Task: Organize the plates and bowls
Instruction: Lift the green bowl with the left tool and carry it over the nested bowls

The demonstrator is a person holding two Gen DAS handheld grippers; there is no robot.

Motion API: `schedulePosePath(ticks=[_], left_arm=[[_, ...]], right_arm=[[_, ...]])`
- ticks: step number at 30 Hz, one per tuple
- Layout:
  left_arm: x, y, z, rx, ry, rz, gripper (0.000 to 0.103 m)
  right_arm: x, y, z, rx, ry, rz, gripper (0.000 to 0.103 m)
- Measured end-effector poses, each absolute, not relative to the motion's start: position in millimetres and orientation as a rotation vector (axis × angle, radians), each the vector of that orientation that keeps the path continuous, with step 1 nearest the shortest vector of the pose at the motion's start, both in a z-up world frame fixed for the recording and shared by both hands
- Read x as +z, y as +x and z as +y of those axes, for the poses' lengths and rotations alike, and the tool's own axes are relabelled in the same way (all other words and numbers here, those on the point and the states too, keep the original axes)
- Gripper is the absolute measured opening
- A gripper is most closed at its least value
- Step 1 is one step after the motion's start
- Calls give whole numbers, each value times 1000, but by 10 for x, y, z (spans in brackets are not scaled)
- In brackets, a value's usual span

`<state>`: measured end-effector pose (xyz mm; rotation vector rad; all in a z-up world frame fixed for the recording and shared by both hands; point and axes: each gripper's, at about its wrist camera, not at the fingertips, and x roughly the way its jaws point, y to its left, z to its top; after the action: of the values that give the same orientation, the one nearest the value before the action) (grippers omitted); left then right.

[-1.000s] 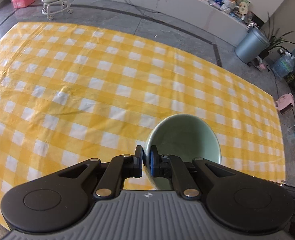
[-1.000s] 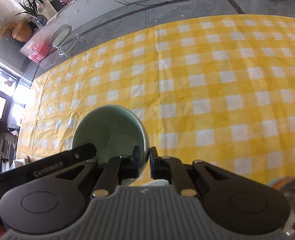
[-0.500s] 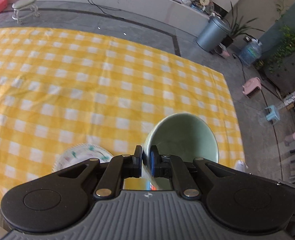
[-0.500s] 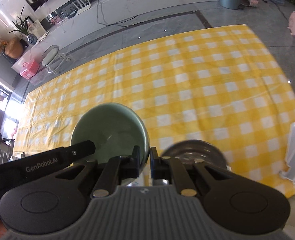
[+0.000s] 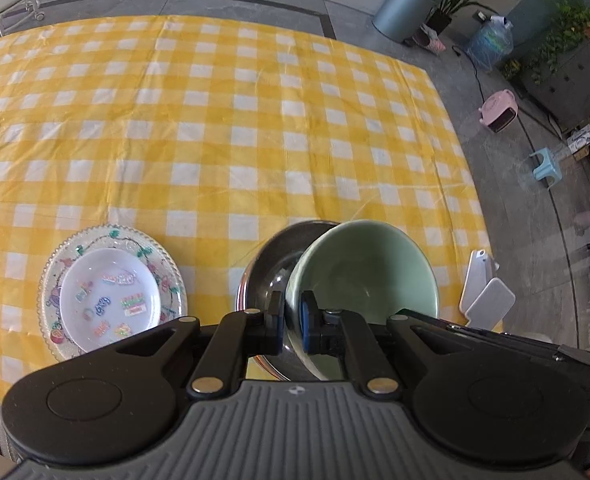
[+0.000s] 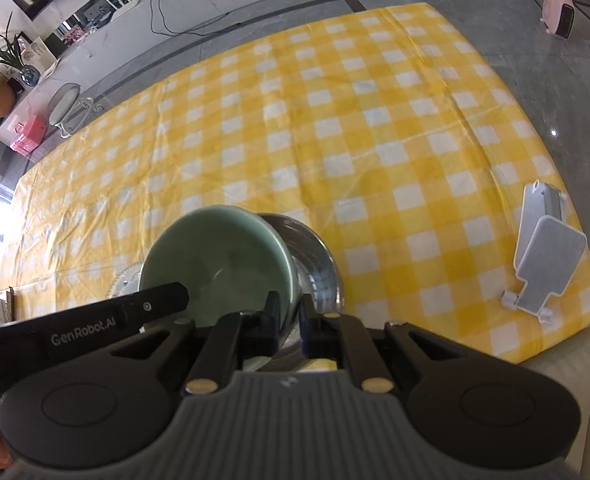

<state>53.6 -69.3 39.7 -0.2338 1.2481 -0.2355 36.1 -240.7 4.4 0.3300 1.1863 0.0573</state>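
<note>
Table w/ yellow-check cloth — on it: steel bowl, stacked patterned plates, white stand.

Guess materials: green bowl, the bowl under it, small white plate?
Pale green round bowl: likely glazed ceramic, with a smooth glossy celadon surface and thick rim. Shiny silver metal bowl: probably stainless steel, mirror-like reflections. Small white plate with colourful prints: plastic or melamine perhaps; the look leaves it open.
</note>
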Motion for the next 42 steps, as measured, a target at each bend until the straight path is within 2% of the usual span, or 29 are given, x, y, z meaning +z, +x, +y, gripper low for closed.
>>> schedulePosePath(ticks=[35, 40, 42], left_arm=[[54, 580, -987, -270, 78, 1270, 11], [82, 602, -991, -275, 92, 1274, 11], [127, 604, -1002, -277, 107, 1260, 17]], right_arm=[[-449, 621, -2344, 59, 291, 1260, 6], [-438, 621, -2326, 64, 283, 1264, 9], [-428, 618, -2322, 65, 276, 1265, 10]])
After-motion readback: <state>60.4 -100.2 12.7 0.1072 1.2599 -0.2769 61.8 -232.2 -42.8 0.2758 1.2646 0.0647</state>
